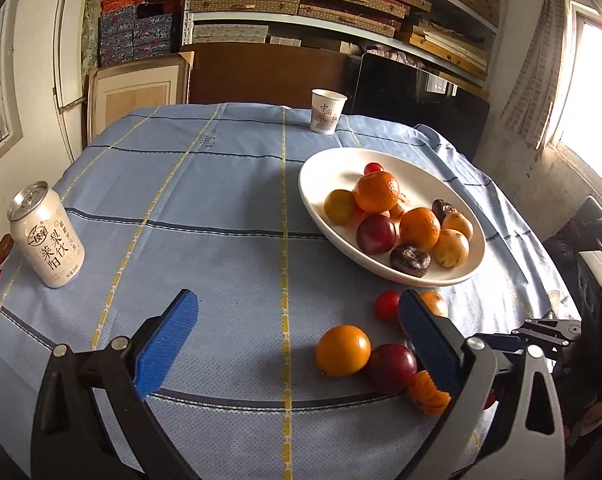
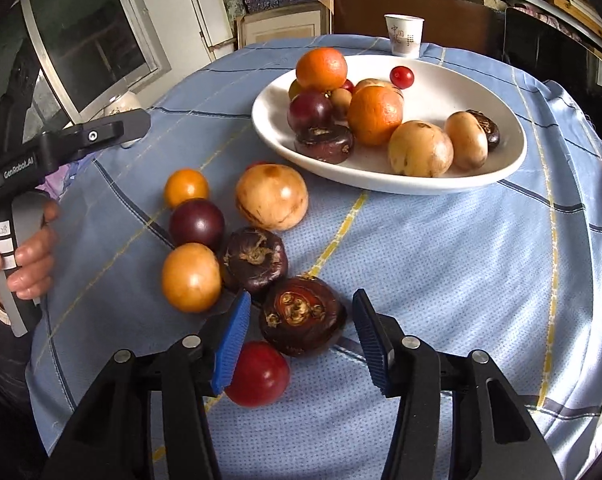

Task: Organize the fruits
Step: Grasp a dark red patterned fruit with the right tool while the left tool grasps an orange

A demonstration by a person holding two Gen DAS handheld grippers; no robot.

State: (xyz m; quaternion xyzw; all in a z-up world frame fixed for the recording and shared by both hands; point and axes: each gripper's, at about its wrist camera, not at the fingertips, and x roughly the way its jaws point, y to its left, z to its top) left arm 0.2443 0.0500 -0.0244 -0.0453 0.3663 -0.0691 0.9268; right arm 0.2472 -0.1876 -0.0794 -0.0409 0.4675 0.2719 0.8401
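Note:
A white oval plate (image 2: pixel 505 148) (image 1: pixel 321 172) holds oranges, plums, pale round fruits, dark water chestnuts and a cherry tomato. Loose fruit lies on the blue cloth before it. My right gripper (image 2: pixel 301 332) is open, its blue pads either side of a dark brown water chestnut (image 2: pixel 303 316), not closed on it. A red tomato (image 2: pixel 257 374) lies by the left pad. My left gripper (image 1: pixel 297 340) is open and empty above the cloth, near a yellow-orange fruit (image 1: pixel 343 350), a dark plum (image 1: pixel 393 366) and a small red tomato (image 1: pixel 385 305).
A white drink can (image 1: pixel 47 236) stands at the table's left. A paper cup (image 1: pixel 327 111) (image 2: pixel 404 35) stands at the far edge. More loose fruit (image 2: pixel 271 196) lies left of the right gripper. Shelves of boxes stand behind the table.

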